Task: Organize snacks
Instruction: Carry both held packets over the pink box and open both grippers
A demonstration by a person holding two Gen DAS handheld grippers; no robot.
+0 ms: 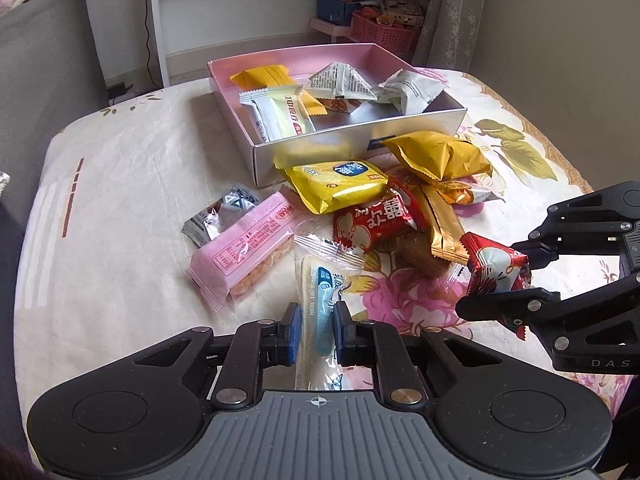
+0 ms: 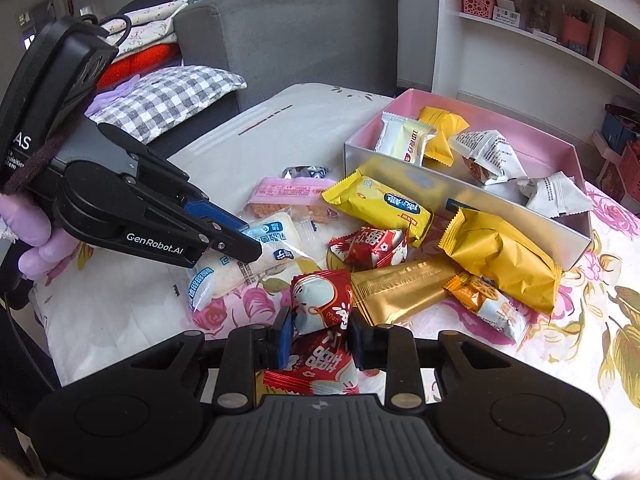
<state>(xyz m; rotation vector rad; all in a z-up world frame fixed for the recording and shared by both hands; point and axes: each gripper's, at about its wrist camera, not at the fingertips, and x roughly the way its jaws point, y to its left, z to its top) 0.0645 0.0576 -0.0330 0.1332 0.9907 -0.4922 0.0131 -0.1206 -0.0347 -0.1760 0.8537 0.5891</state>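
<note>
Reaching in from nine o'clock and angled downward, the left gripper [image 2: 240, 240] pinches a clear-wrapped white rice cracker [image 2: 256, 264] above the floral tablecloth [image 2: 120, 312]. At six o'clock the right gripper [image 2: 318, 340] clamps a red candy packet [image 2: 320, 300]. The pink-lined box [image 2: 472, 196] sits at two o'clock.

Floral cloth-covered table [image 1: 120, 184]; silver box [image 1: 320, 148], loose snack packets [image 1: 340, 188]

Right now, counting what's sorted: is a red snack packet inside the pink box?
No, the pink box holds only white and yellow packets.
</note>
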